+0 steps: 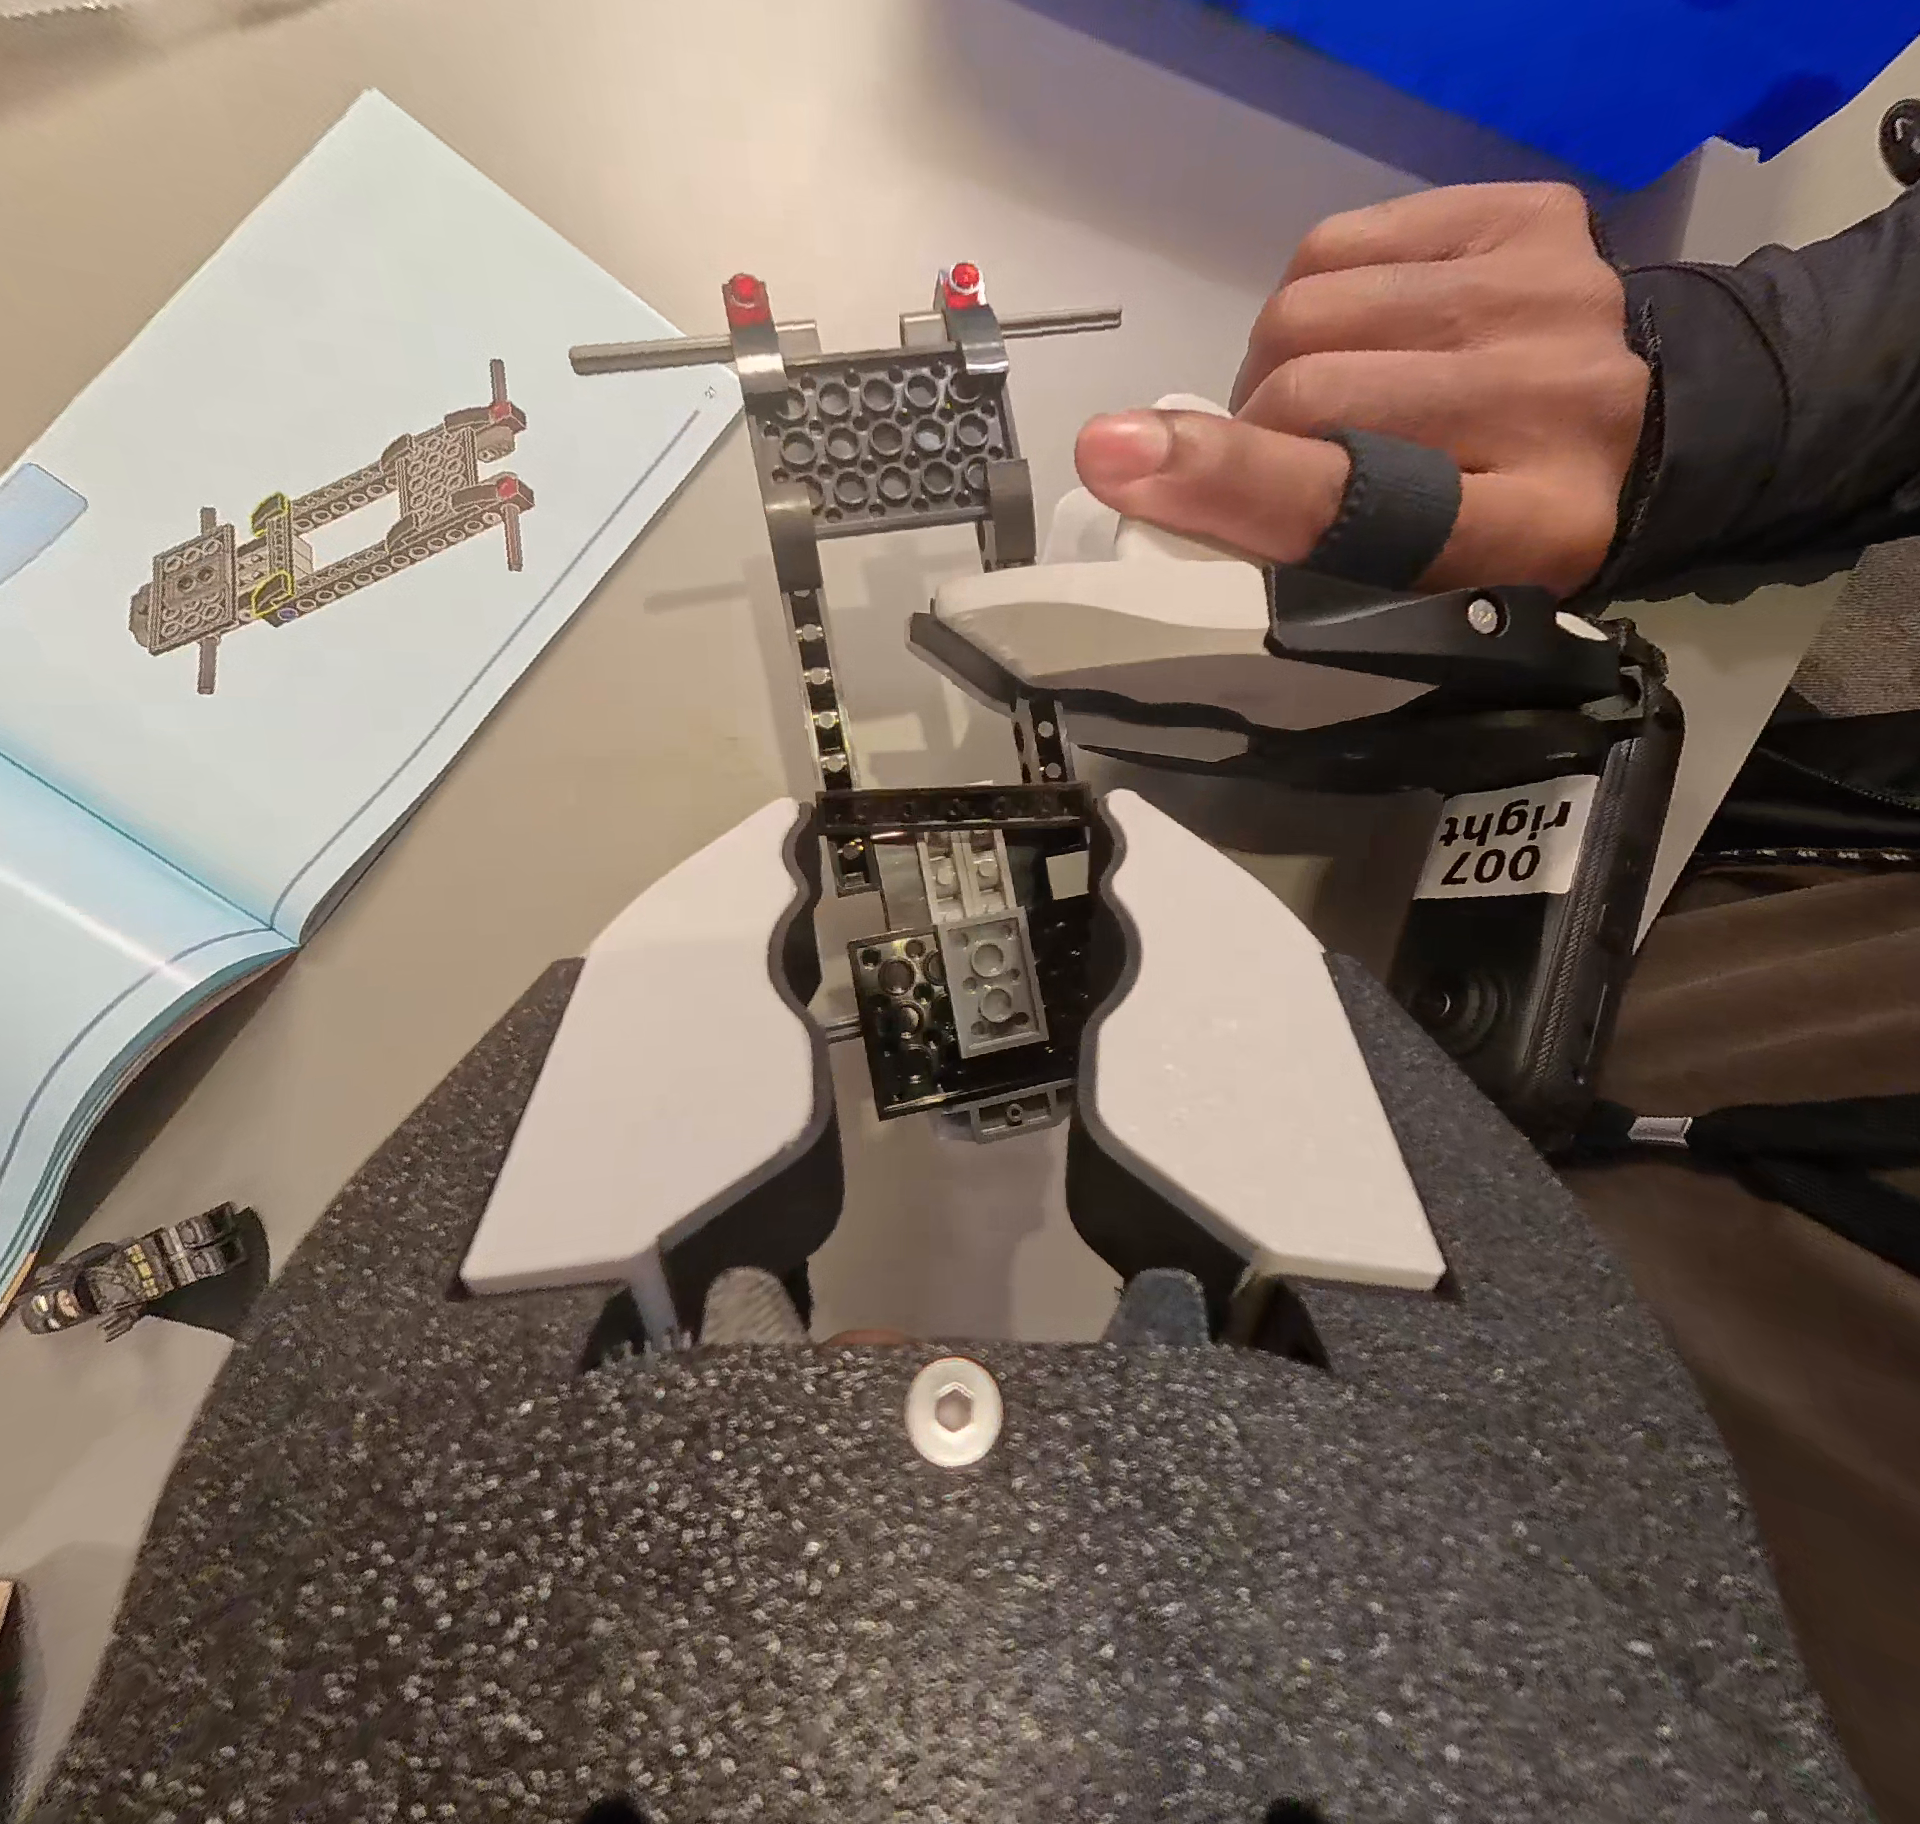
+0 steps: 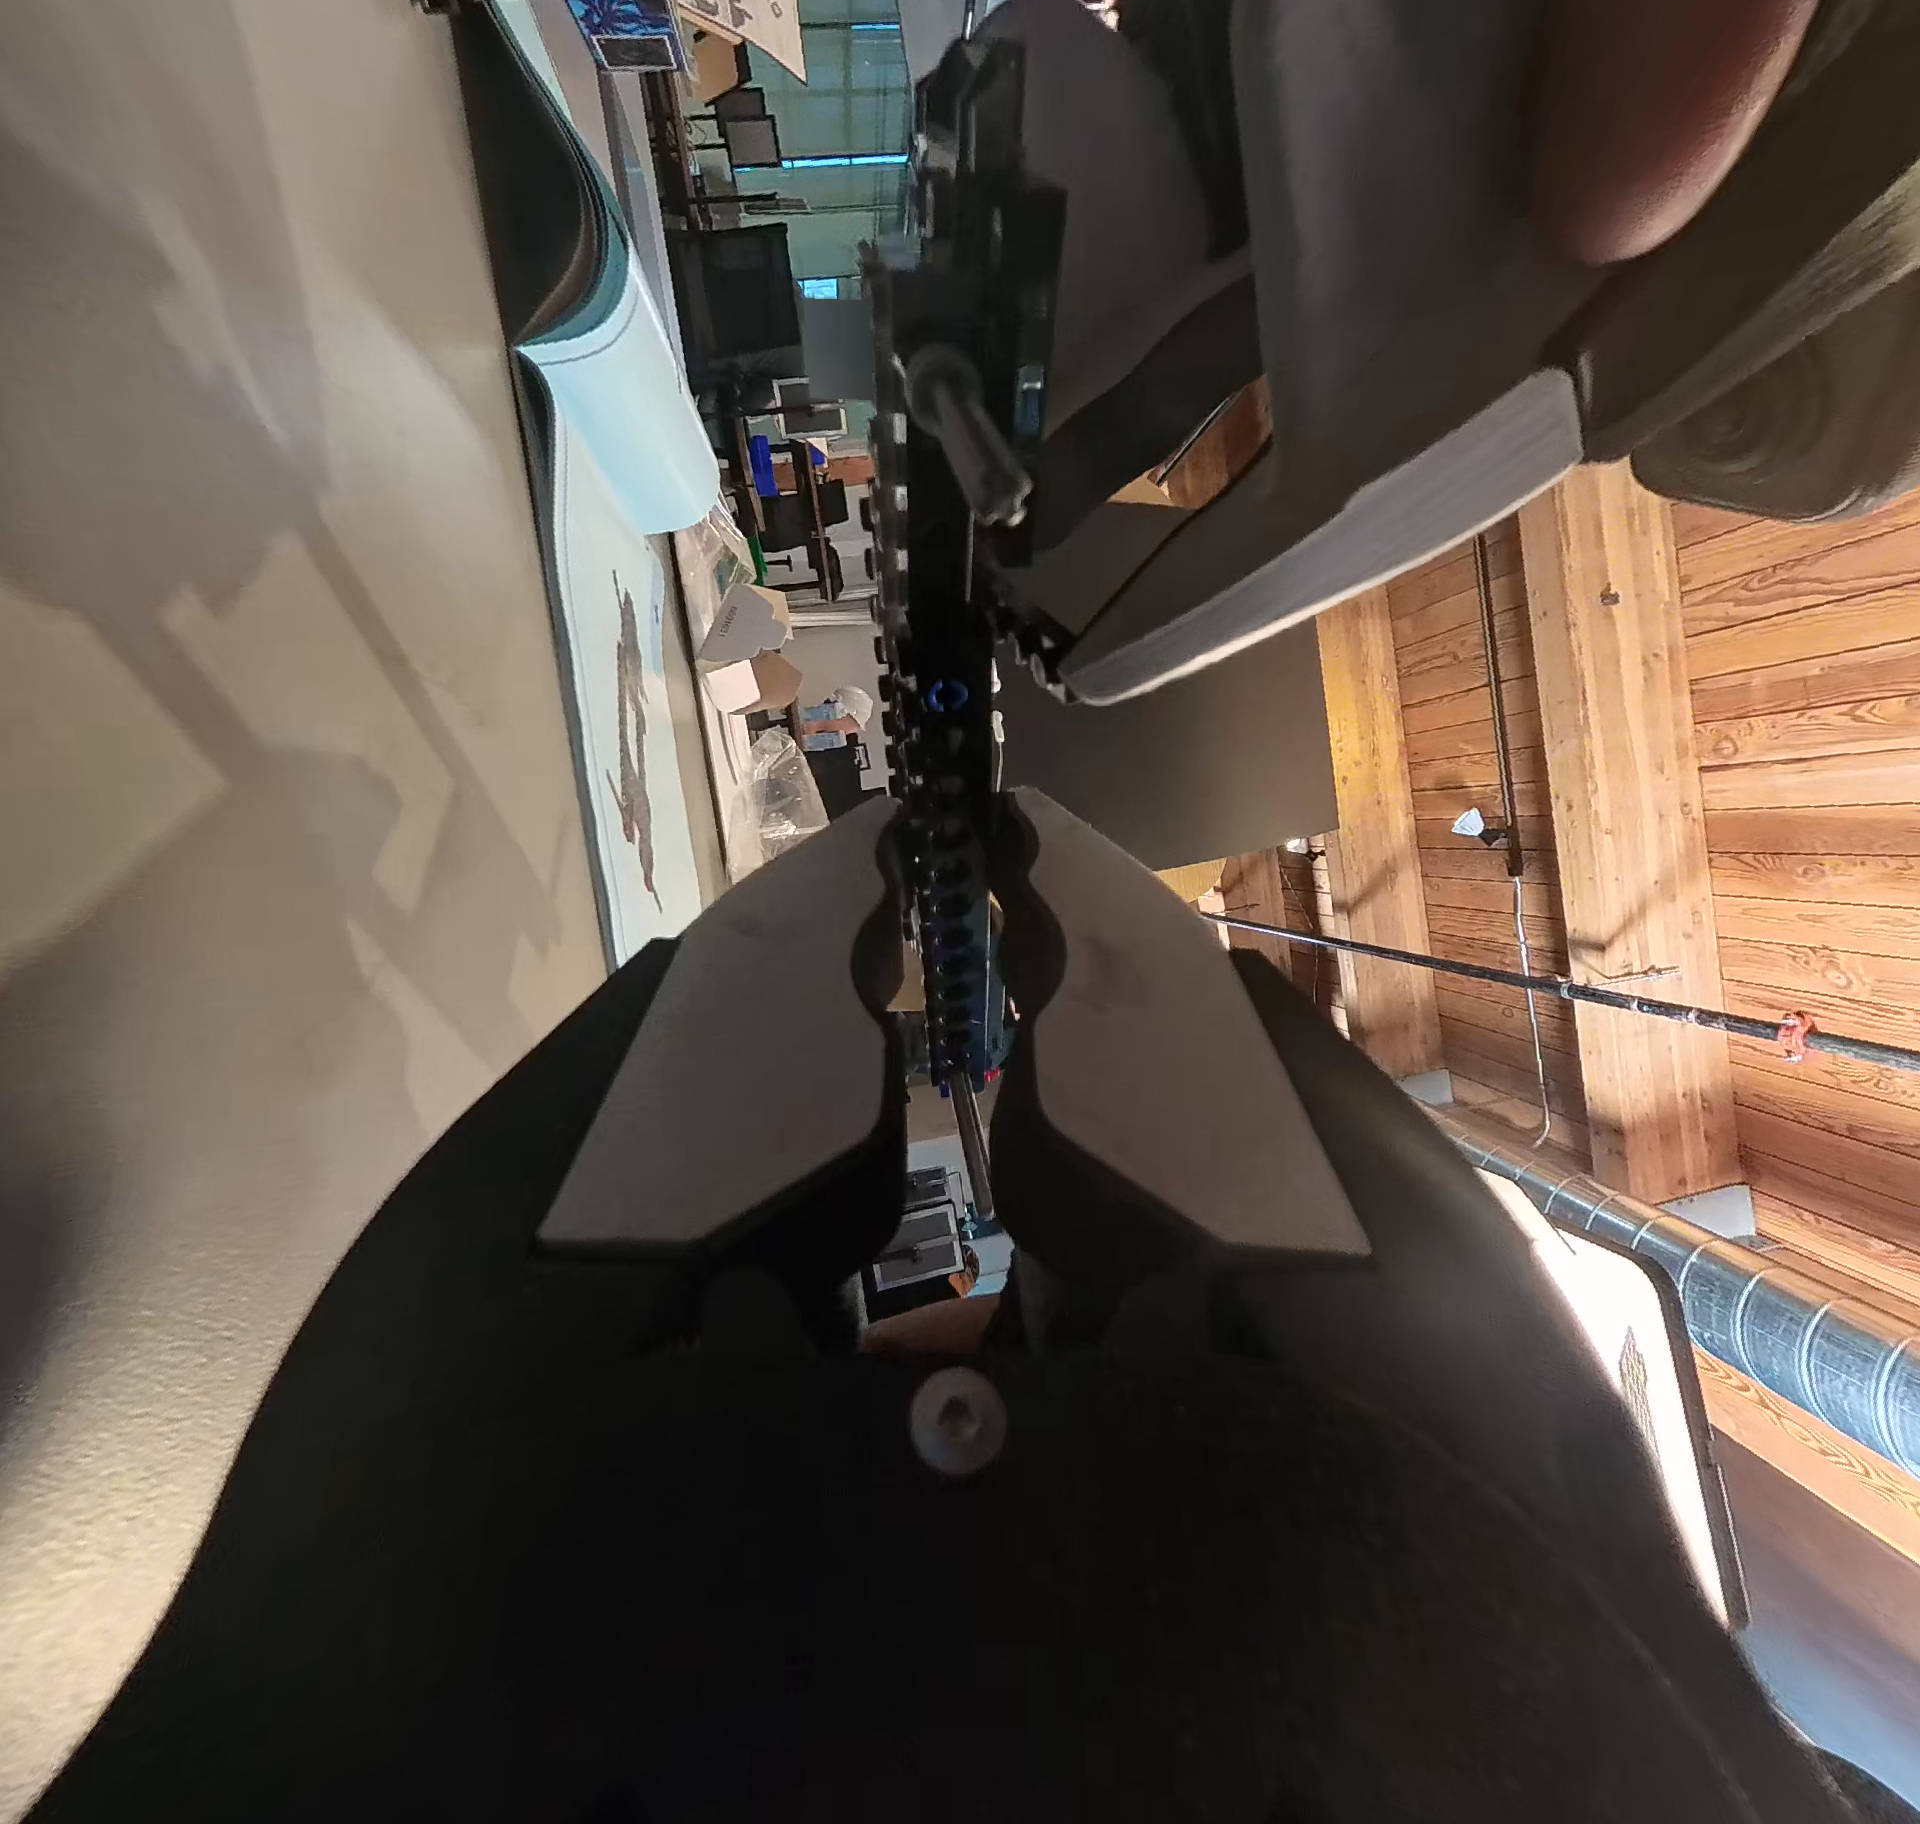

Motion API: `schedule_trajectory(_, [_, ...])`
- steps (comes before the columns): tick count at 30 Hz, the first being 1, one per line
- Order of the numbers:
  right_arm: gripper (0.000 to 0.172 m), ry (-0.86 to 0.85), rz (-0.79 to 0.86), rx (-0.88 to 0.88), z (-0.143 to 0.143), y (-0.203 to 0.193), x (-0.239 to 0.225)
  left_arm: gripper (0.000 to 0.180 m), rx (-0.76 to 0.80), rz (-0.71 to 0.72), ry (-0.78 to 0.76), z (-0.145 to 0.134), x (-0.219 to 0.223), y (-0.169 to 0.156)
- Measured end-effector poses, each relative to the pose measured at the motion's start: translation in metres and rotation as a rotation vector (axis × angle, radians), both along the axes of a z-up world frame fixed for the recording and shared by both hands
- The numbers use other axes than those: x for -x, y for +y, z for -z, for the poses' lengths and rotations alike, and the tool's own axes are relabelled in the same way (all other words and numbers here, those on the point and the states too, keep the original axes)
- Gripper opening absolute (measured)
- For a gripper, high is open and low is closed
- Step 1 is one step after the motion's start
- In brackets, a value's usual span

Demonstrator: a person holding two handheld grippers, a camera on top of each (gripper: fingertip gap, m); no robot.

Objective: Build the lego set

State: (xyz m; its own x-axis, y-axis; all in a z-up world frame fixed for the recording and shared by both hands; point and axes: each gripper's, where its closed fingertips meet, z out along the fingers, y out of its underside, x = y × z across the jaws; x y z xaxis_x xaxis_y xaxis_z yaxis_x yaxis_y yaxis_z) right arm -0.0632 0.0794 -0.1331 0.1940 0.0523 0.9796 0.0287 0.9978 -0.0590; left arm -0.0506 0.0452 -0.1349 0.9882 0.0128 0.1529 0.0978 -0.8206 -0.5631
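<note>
Chassis [image 1: 914,652] hangs above the table [image 1: 623,164], long axis running near to far. Left gripper [image 1: 951,844] clamps its near end; right gripper [image 2: 951,829] pinches the right rail side-on, booklet [image 1: 312,424] left.

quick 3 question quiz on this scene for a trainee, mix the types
1. True or false: both grippers grip the same brick frame.
2. The open instruction booklet lies on which side of the frame in the left wrist view? A) left B) right C) beneath it
3. Fill in: the small dark toy figure lies near the booklet's ___ corner in the left wrist view.

Key
1. True: the left gripper is closed on the frame's near black end, the right gripper on a side beam.
2. A
3. lower (near)
</note>
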Motion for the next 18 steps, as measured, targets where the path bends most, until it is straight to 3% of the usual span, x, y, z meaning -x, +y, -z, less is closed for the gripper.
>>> schedule_trajectory(9, [0.013,-0.003,-0.013,0.007,0.0,-0.002,-0.001,0.054,-0.004,-0.013,-0.008,-0.002,-0.004,-0.002])
schedule_trajectory(15, [0.013,0.005,-0.022,0.02,-0.002,-0.002,-0.002,0.056,-0.05,0.0,0.016,-0.018,0.004,-0.004])
schedule_trajectory(18, [0.012,0.018,-0.06,0.026,-0.005,-0.006,-0.005,0.055,-0.1,-0.001,-0.067,-0.029,0.018,-0.004])
